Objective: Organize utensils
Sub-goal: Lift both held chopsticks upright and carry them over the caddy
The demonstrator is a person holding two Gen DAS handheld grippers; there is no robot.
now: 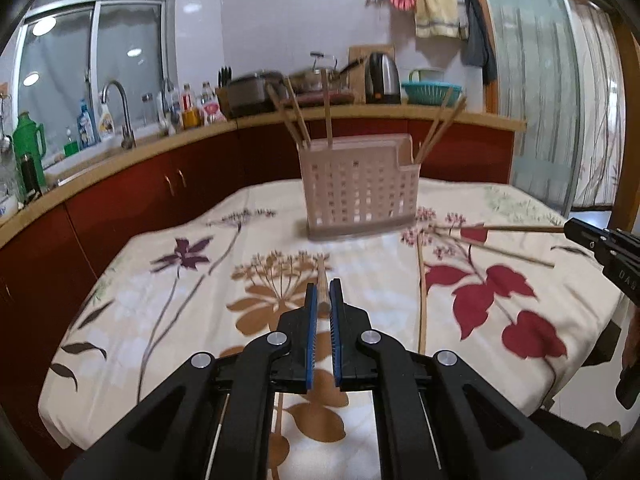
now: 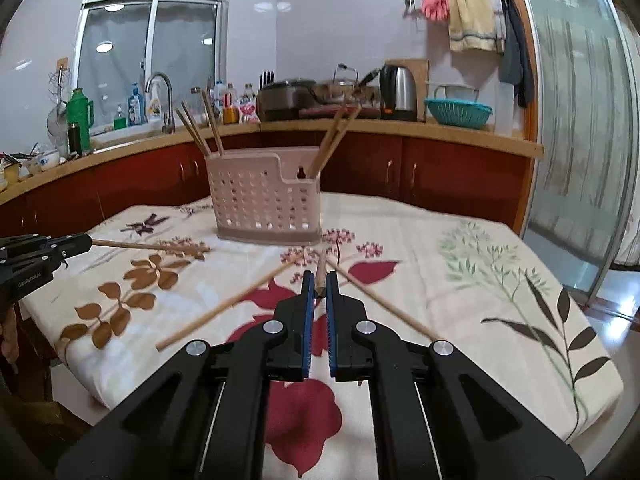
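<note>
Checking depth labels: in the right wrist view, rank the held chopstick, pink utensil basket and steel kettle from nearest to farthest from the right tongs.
1. Held chopstick, between the right tongs.
2. Pink utensil basket, mid-table, slightly left.
3. Steel kettle, back counter, right.

Black plastic left gripper (image 2: 89, 243), seen at left edge of right wrist view: white print "GenRobot.AI" on its side. Black plastic right gripper (image 1: 570, 225), right edge of left wrist view: partial white letters, approx. "DAS". Counter bottle labels too blurred.

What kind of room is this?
Most likely a home kitchen: a sink faucet on the counter, an electric kettle beside cookware, and a table with a chopstick holder.
</note>
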